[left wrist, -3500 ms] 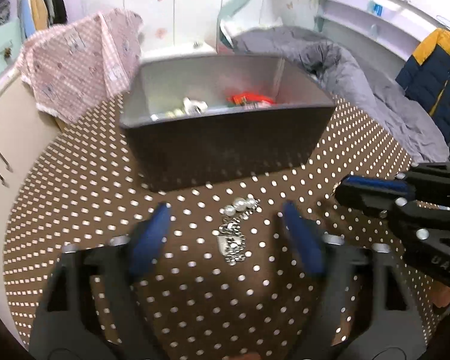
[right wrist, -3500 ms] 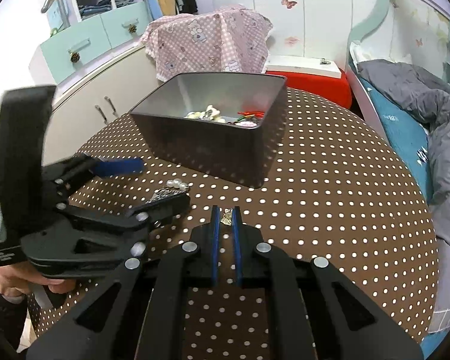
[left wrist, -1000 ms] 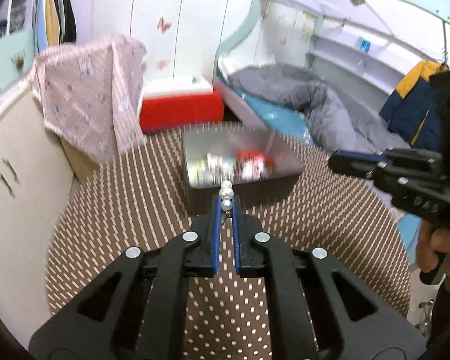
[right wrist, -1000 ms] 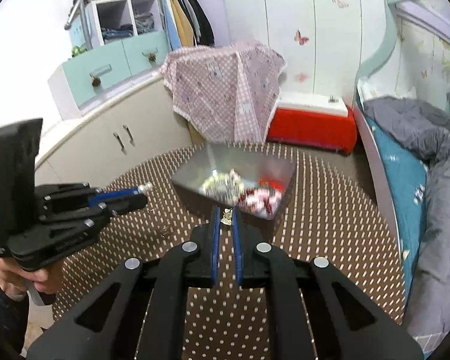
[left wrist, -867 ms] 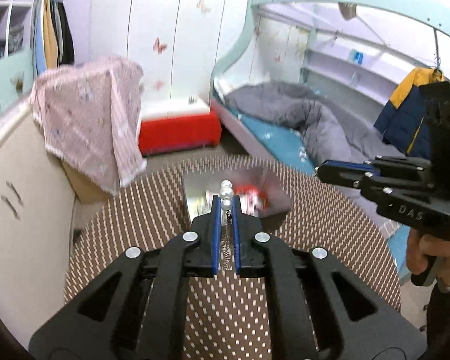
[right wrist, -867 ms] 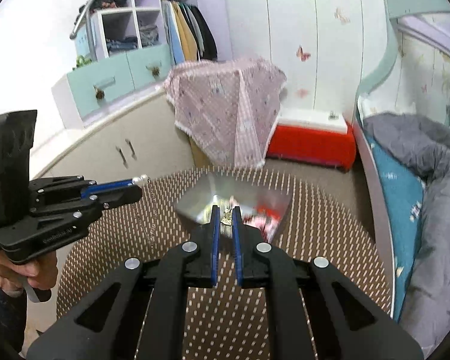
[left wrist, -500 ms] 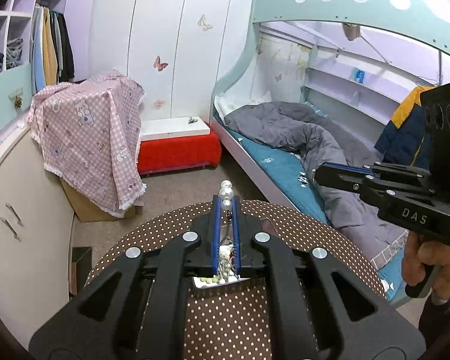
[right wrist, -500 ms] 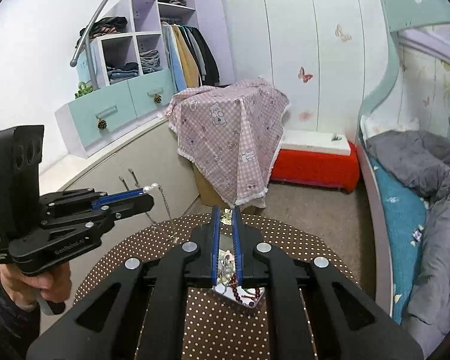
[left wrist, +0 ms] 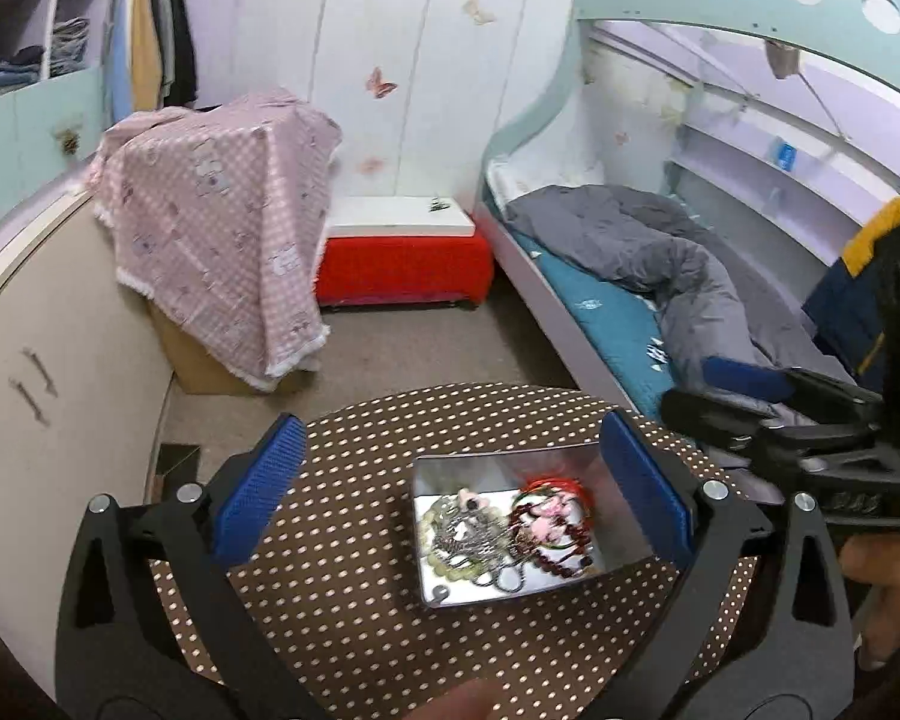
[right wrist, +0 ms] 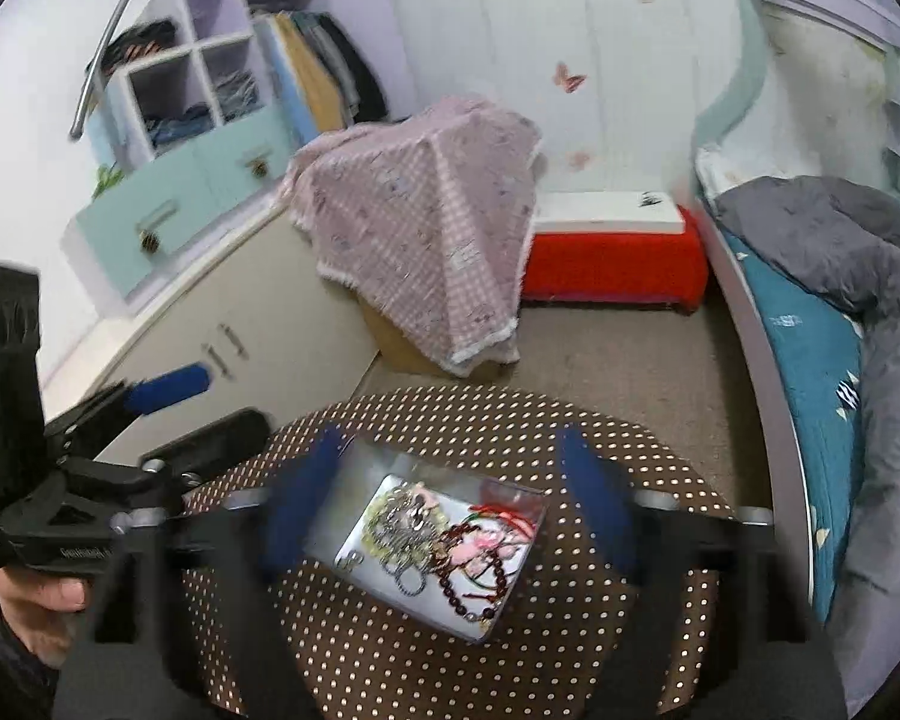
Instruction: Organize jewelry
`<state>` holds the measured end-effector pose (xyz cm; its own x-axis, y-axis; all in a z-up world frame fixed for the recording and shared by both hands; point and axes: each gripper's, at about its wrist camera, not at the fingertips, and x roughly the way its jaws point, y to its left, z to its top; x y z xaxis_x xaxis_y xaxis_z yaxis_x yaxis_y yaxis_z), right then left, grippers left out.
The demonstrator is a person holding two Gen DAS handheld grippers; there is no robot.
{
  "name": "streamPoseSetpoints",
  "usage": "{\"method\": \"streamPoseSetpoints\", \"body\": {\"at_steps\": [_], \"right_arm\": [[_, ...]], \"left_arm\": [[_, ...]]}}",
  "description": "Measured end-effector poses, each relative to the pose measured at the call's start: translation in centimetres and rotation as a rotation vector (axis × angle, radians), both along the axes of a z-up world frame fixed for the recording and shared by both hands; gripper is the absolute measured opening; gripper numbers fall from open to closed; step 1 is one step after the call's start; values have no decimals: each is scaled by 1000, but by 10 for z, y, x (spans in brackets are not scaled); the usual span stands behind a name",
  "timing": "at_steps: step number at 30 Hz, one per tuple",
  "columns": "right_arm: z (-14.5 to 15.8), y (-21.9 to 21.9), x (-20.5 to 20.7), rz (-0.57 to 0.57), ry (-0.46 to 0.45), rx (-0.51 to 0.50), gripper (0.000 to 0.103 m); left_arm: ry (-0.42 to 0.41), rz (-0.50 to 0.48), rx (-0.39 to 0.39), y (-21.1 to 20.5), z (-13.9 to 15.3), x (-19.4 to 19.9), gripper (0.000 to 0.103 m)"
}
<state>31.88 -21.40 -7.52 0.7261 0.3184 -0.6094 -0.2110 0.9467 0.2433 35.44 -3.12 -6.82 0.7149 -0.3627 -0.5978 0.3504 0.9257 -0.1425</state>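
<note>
A metal tin (left wrist: pixel 498 468) (right wrist: pixel 360 477) sits on the round brown dotted table (left wrist: pixel 342 570) (right wrist: pixel 390 660). It holds a heap of jewelry: a silver chain (left wrist: pixel 468 534) (right wrist: pixel 402 522), dark red beads (left wrist: pixel 546 537) (right wrist: pixel 474 579) and pale green beads. My left gripper (left wrist: pixel 450 489) (right wrist: pixel 192 414) hovers above the tin, its jaws opening wide, with nothing between them. My right gripper (right wrist: pixel 450 492) (left wrist: pixel 720 396) hovers over the tin too, its blurred jaws opening, and nothing is held between them. A hand holds each gripper.
Beyond the table's far edge lies carpeted floor. A pink checked cloth (left wrist: pixel 222 222) drapes a box at the back left, beside a red bench (left wrist: pixel 402 267). A bed with a grey duvet (left wrist: pixel 660 258) runs along the right. Cream cabinets (right wrist: pixel 222 360) stand on the left.
Both grippers were shut on small jewelry pieces over the tin; now both have opened and the pieces are gone from their jaws. Both views look more steeply down into the tin.
</note>
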Motion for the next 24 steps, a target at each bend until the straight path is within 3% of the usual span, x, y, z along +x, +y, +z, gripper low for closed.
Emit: {"method": "streamPoseSetpoints", "body": {"at_steps": [3,14,24], "right_arm": [[2,-8,-5,-45,-4,10,95],[24,0,-40,-79,-53,-5,95],[47,11,-101,-148,-126,-63,95]], "left_arm": [[-21,43,24,7,3,-8,96],[-114,127,79,20,28,-58,96],[-237,234,120,27,54,-135,97]]}}
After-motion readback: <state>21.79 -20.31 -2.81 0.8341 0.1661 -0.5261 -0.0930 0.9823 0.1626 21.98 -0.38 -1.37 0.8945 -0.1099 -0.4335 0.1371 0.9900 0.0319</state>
